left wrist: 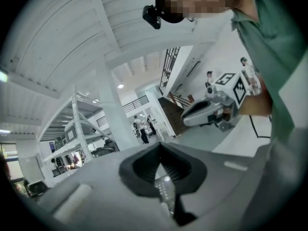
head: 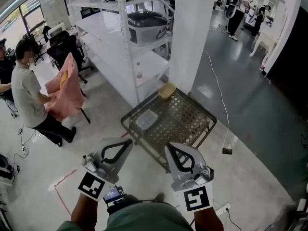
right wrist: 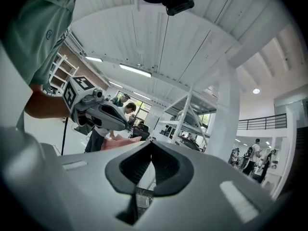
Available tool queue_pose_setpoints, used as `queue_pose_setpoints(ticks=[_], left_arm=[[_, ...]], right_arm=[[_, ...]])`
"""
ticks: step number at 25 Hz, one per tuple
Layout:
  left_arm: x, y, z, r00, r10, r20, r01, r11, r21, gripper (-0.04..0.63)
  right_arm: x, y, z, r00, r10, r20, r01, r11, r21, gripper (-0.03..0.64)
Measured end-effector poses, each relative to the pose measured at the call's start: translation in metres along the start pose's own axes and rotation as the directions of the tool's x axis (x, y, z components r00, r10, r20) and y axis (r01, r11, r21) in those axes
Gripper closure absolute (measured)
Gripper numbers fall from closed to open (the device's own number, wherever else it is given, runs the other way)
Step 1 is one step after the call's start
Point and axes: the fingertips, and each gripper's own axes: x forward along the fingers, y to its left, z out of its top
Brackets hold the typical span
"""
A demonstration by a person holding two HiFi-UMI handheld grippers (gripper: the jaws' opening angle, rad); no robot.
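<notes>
Wire basket [head: 192, 121]: in the head view it stands on the floor beside a white shelf rack [head: 122, 42]. It holds a clear plastic box [head: 146, 120] and a yellowish bowl [head: 167, 90], both apparently untouched. The left hand-held gripper [head: 129, 142] and right hand-held gripper [head: 169, 147] hover above its near edge, apart from it.
Left gripper view: jaws together, nothing between them.
Right gripper view: jaws together, empty; nothing lifted so far.

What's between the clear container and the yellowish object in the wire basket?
Only bare mesh of the wire basket separates the clear container and the yellowish object; the head view shows it.
</notes>
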Motion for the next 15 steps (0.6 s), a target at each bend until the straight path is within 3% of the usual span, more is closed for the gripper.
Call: queue_pose_setpoints(ticks=[8,15], left_arm=[[0.011,0.003,-0.009,1.0,-0.017,-0.011,0.017,1.0,-0.001,0.594],[0.053,0.024,-0.029,0.991,-0.126,0.043,0.126,0.992,0.008,0.594]], right_arm=[[0.006,-0.004,-0.013,1.0,0.008,-0.018,-0.007,1.0,0.018,0.609],[0.033,-0.029,-0.034,0.992,-0.071,-0.101,0.073,0.997,0.017,0.609]])
